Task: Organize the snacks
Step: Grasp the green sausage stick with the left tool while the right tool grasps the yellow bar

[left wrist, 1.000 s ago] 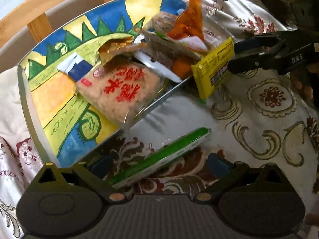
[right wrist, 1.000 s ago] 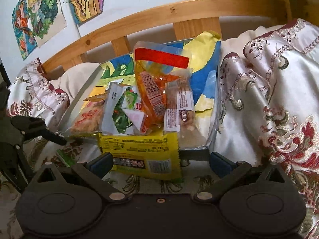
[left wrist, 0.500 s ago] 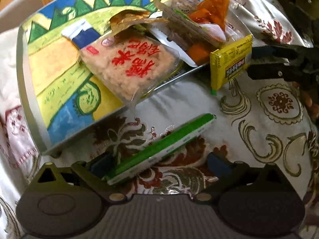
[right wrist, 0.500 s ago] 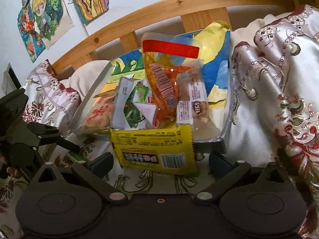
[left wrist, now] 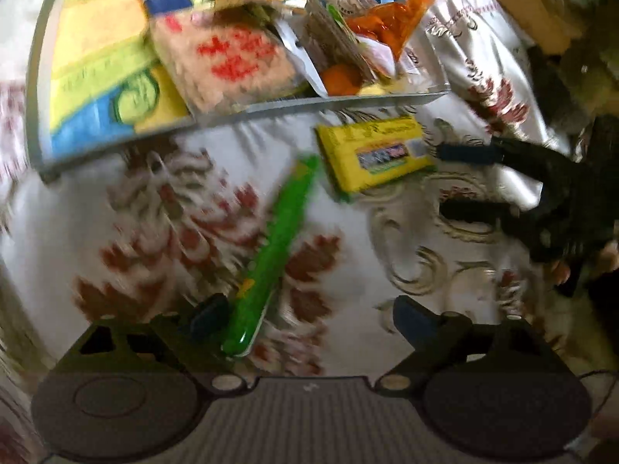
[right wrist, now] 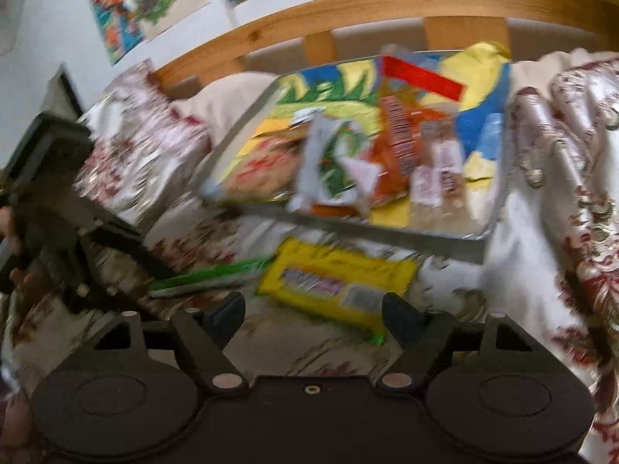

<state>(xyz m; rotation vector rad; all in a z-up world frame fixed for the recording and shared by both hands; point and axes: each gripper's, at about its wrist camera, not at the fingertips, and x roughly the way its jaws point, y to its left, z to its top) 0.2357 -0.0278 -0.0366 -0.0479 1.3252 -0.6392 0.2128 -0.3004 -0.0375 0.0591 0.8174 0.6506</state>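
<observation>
Your left gripper (left wrist: 309,317) and right gripper (right wrist: 313,309) are both closing with nothing gripped, so the long green stick pack (left wrist: 271,255) and flat yellow snack packet (right wrist: 336,282), lying on the patterned bedspread (left wrist: 406,255) just off the painted tray's (right wrist: 387,232) near edge, may skid away on the slick fabric.

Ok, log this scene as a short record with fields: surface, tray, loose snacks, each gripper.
surface: patterned bedspread
tray: on the bedspread, piled with snack packets
yellow packet: on the bedspread, outside the tray
green stick pack: on the bedspread, beside the yellow packet
left gripper: jaws closing, green stick pack's end between them
right gripper: jaws closing by the yellow packet, not gripping
</observation>
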